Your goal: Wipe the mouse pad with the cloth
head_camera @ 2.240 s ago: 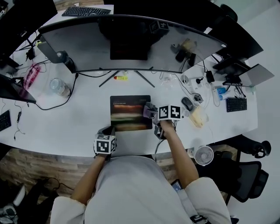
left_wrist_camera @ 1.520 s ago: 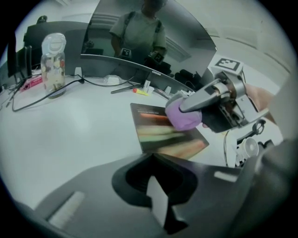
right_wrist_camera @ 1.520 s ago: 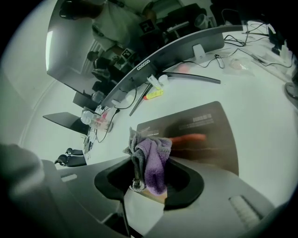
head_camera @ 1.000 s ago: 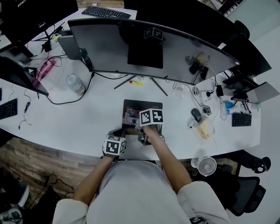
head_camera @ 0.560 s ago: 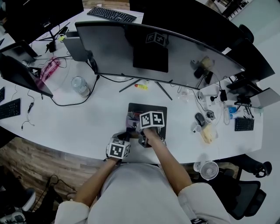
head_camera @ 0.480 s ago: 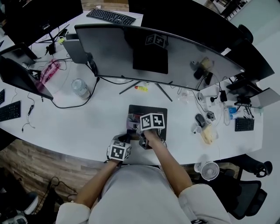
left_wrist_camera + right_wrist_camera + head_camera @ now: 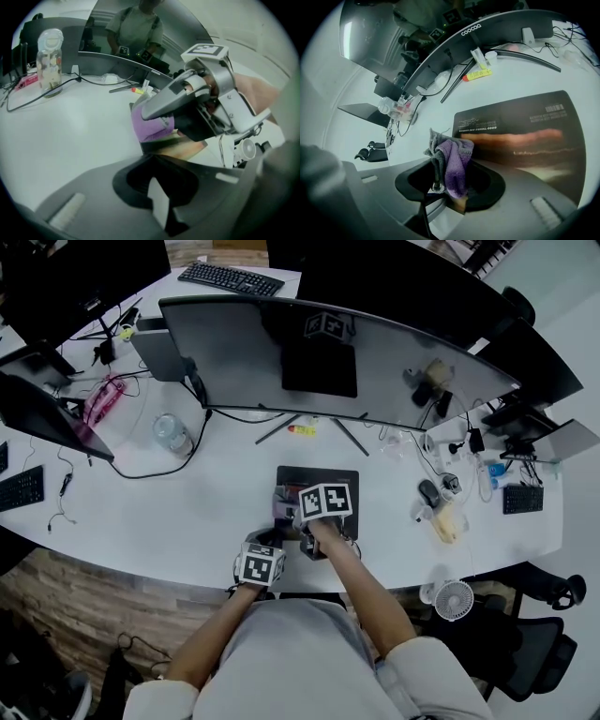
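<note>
Right tongs (image 7: 449, 190) clamped on the cloth (image 7: 457, 161), down at the mouse pad's (image 7: 323, 479) 9 o'clock edge

Head view gives you the room: white curved worktop (image 7: 187, 512), big curved monitor (image 7: 244, 343) at 12 o'clock of the pad, a jar (image 7: 172, 432) at 10, a small fan (image 7: 453, 598) at 4, and wood floor (image 7: 56, 606) below. Only the right gripper view shows the cloth is grey and purple, plus print along the pad's far edge. The left gripper view shows the left tongs (image 7: 157, 206) closed and empty, just short of the pad's near corner.
</note>
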The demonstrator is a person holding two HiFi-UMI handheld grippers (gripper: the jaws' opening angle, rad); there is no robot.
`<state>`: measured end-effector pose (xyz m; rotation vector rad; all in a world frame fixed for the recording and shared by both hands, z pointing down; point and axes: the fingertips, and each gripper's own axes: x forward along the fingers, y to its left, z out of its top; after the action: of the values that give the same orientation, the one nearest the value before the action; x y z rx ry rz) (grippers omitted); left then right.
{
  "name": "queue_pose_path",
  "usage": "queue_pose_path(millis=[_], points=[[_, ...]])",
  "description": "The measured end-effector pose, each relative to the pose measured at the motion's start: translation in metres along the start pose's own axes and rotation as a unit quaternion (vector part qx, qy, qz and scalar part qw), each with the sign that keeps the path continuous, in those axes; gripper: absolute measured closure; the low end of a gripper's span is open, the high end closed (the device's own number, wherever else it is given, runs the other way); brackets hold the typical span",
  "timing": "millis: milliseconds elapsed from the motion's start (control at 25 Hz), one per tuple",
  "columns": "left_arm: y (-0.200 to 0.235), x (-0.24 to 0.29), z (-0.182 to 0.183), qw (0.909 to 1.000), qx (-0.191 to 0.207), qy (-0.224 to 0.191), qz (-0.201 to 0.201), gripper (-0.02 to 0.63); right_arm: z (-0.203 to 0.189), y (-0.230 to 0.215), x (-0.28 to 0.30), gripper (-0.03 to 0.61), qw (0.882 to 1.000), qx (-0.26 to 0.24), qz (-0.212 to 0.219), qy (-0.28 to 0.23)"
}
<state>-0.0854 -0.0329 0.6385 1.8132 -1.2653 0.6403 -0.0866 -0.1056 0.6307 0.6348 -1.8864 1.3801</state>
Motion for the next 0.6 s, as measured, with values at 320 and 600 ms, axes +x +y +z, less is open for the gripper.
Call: queue_pose_path(millis=[320,600], points=[[-0.003,0.0,-0.001,0.9987,0.013,-0.002,0.049,0.614,-0.003,-0.005,-0.005,0.397,1.0,-0.01,0.011,0.016],[-0.006,-0.001,0.002,0.995,0.01,-0.016,0.098,0.614,-0.006,-0.014,-0.014,0.397,0.999,-0.016,0.021,0.027]])
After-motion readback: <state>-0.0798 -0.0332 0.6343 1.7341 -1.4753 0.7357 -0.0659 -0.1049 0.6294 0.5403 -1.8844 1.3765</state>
